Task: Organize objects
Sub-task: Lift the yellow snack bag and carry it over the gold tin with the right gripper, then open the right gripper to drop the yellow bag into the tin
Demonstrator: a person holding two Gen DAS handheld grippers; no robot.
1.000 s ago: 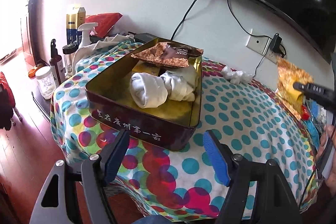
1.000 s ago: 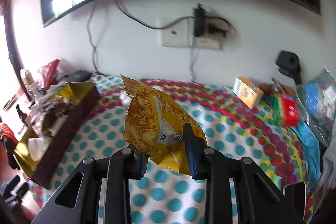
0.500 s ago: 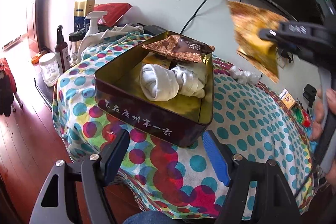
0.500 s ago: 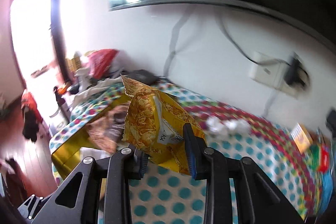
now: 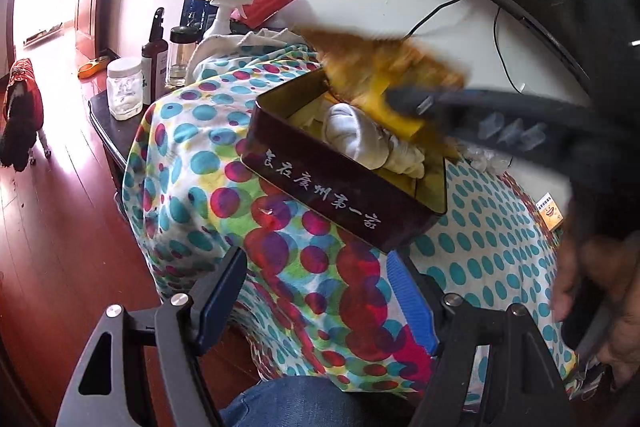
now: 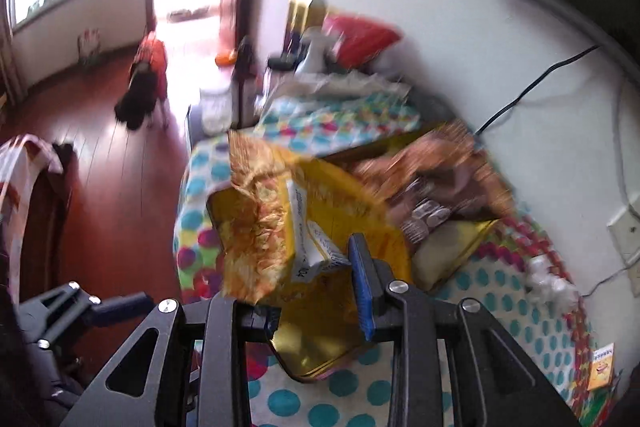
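The yellow snack bag [image 6: 272, 223] hangs over the open tin [image 5: 344, 195], pinched at its lower edge by the right tongs [image 6: 312, 291]. To do this step well, I would lower the bag into the free space beside the rolled white socks [image 5: 368, 139] before letting go. The left tongs [image 5: 316, 291] hang spread and empty just in front of the tin, above the dotted cloth [image 5: 480, 251] on the desk.

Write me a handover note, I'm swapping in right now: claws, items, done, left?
Right claw: shut on the yellow snack bag, held over the open tin box.
Left claw: open, empty, just short of the tin's near wall.
Done: rolled white socks and a brown snack packet are in the tin.
Left: release the bag into the tin; a small yellow box sits on the dotted cloth.
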